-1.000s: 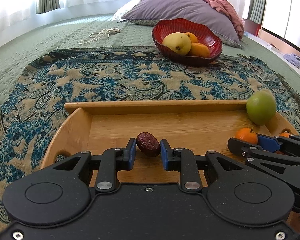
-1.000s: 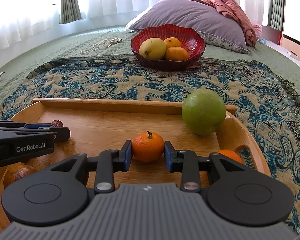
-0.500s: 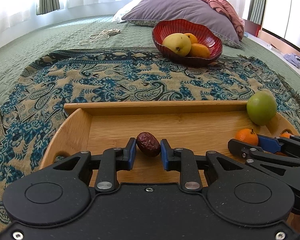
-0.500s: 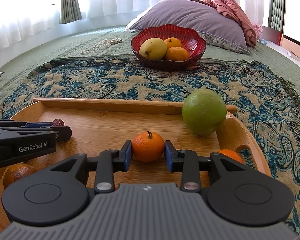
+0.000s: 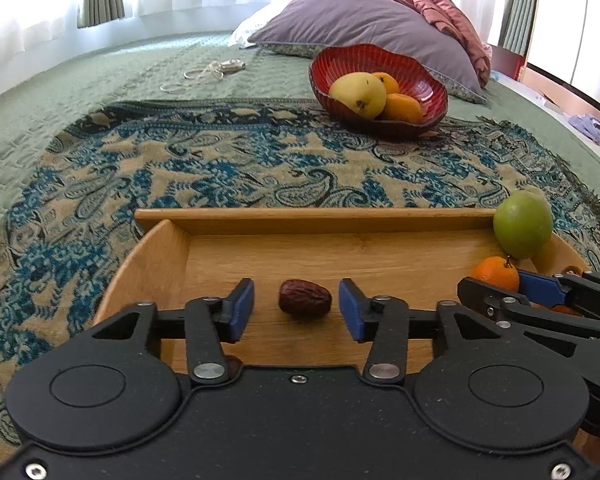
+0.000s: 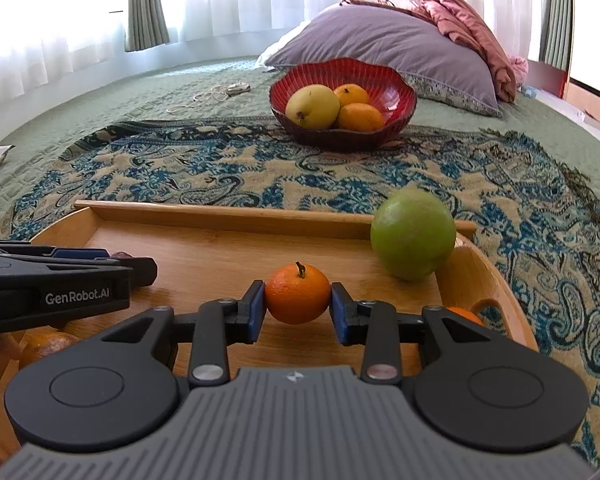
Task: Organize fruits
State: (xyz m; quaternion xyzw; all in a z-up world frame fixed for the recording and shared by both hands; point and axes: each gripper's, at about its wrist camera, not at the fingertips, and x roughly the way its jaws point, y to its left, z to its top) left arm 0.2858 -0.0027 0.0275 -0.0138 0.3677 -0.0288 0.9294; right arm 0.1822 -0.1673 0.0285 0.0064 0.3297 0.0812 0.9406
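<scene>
A dark red date [image 5: 305,298] lies on the wooden tray [image 5: 312,216], between the open fingers of my left gripper [image 5: 296,309], touching neither pad. My right gripper [image 6: 297,307] is shut on a small tangerine [image 6: 298,293] just above the tray [image 6: 220,216]; it also shows in the left wrist view [image 5: 496,273]. A green apple [image 6: 413,235] sits in the tray's far right corner, also in the left wrist view [image 5: 523,225]. More tangerines lie at the tray's near left [image 6: 46,346] and right [image 6: 464,315].
A red bowl [image 6: 396,84] holding a yellow mango [image 6: 312,106] and two oranges [image 6: 360,117] stands beyond the tray on a paisley blanket [image 6: 220,164]. A purple pillow [image 6: 384,40] lies behind it. A white cable [image 5: 204,74] lies on the green bedspread.
My left gripper has opened and let go of the date, which now lies on the tray. The right gripper still holds the tangerine in place.
</scene>
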